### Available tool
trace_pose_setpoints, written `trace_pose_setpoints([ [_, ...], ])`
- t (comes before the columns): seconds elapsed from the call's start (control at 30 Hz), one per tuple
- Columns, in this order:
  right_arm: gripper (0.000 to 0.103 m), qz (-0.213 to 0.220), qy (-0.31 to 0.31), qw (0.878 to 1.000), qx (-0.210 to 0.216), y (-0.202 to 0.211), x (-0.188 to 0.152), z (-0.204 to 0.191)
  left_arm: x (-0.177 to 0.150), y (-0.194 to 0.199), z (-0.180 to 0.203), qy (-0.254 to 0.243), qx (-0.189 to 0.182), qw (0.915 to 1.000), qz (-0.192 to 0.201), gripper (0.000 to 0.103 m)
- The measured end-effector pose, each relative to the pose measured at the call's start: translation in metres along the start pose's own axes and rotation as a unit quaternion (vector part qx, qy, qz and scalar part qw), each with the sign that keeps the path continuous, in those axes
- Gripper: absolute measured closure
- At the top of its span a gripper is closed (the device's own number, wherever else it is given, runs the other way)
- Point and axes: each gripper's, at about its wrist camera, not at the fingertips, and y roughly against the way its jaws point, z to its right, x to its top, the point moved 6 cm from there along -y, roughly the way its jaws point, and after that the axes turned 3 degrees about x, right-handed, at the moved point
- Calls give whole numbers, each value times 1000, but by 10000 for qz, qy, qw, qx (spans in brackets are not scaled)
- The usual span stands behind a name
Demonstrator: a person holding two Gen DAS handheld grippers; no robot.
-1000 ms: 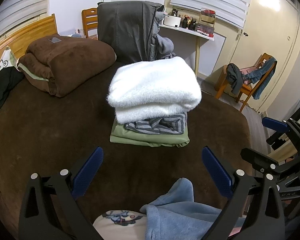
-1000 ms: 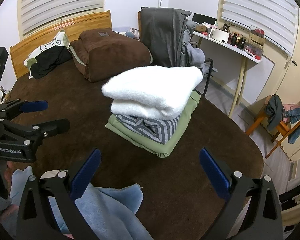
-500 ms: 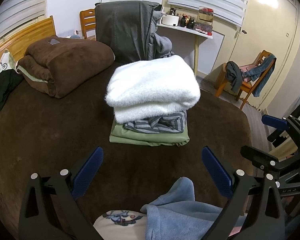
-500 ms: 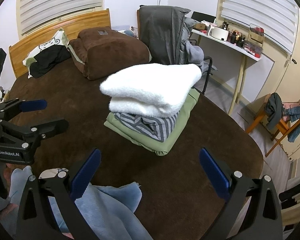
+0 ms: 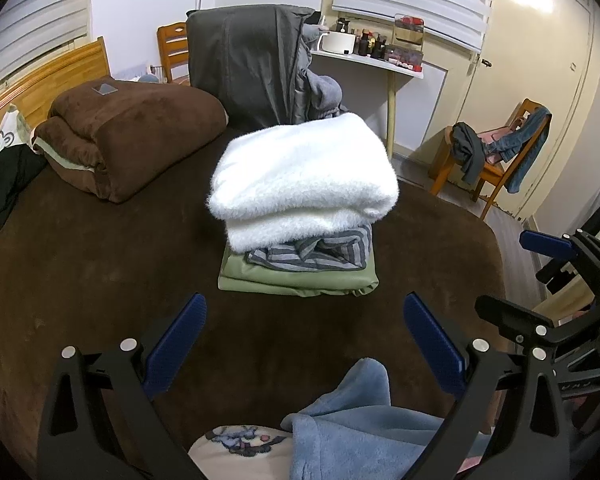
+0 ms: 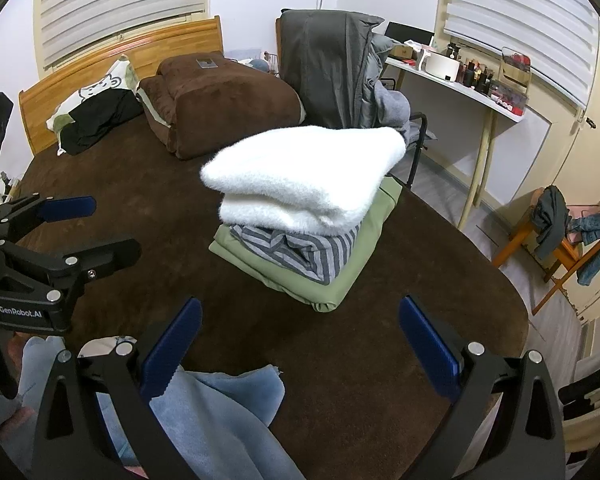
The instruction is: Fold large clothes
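Between the blue pads of the left gripper [image 5: 305,334], jaws spread wide, nothing held; bare brown bedspread [image 5: 100,272] shows in the gap. Right gripper [image 6: 300,334] same: jaws wide apart, empty. Light blue fleece garment [image 5: 352,428] lies at 6 o'clock under both claws, touching neither pad as far as can be seen; in the right view its corner sits just beside the left-hand pad [image 6: 172,344].

Folded stack at 12 o'clock from both claws, well apart from them: white fluffy blanket [image 5: 304,176] on top, grey striped garment [image 5: 320,254] under it, green garment [image 5: 296,278] at the bottom.

Left view only: a pale printed cloth [image 5: 236,442] at 6 o'clock beside the blue fleece, and the right gripper at 3 o'clock. Right view only: the left gripper at 9 o'clock with its label, a pillow [image 6: 100,84] and black cloth [image 6: 96,120] clearly against the wooden headboard [image 6: 120,52] at 11 o'clock, and the green garment's long side edge.

Both views: folded brown blanket [image 5: 136,136] at 10–11 o'clock, grey jacket [image 5: 252,64] over a chair at 12, shelf [image 5: 372,62] with bottles at 1, wooden chair [image 5: 500,160] with jeans at 2–3.
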Motion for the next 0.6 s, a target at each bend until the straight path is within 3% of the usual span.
trace_pose_setpoints([
  [0.6, 6, -13, 20, 10000, -21, 0, 5, 1, -2, 0, -1, -22, -9, 10000, -58, 7],
])
